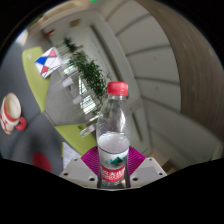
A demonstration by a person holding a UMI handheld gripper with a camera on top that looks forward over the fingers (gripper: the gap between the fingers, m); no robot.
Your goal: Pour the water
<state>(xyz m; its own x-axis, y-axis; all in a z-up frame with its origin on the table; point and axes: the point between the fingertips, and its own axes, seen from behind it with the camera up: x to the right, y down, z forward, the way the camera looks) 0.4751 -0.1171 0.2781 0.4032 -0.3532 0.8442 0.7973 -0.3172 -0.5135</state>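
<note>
Standing upright between the two fingers of the hand-held gripper (113,168) is a clear plastic water bottle with a red screw cap and a red-and-green label (113,132). The magenta pads (91,158) on the fingers' inner faces sit against the bottle's lower body at either side, around the label, so the fingers appear clamped on it; no gap shows between pad and plastic on either side. The bottle's cap is on, and the bottle rises straight ahead of the fingers, its base hidden between them.

Beyond the bottle, a green leafy potted plant (93,74) stands near a white staircase with broad steps (140,50) that climbs away behind it. A yellow-green surface (72,132) lies just past the fingers to one side, under the plant's side of the scene. Well apart from the bottle, a white cup with a red band (10,113) rests on a grey surface, and farther off lies a flat white item with red and blue patches (47,62); what it is cannot be told.
</note>
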